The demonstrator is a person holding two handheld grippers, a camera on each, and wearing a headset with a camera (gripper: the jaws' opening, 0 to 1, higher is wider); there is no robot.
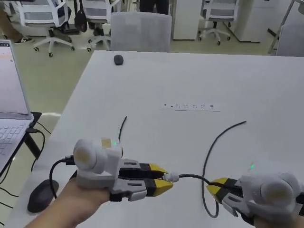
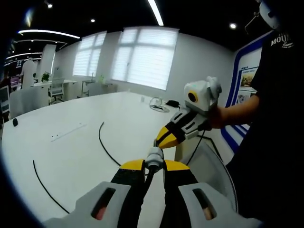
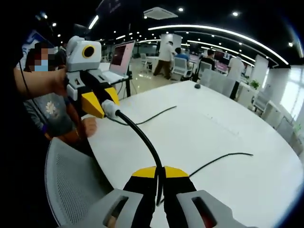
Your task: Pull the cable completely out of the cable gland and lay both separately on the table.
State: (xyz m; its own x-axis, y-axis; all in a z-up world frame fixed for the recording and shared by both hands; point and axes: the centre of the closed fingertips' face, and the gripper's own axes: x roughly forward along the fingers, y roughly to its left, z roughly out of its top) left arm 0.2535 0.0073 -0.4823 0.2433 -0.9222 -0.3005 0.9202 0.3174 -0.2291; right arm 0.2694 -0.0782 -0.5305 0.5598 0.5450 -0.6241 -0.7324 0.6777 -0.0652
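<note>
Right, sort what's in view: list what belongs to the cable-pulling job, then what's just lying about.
Job: cable gland, held by the left gripper; cable, held by the right gripper.

Lying about: short loose wire; small dark object at the far end of the table; laptop; mouse below it.

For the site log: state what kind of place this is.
Most likely an open-plan office. Wheeled desk chairs stand behind the large white table, a laptop sits open beside it, and people sit and stand at further desks across the room.
</note>
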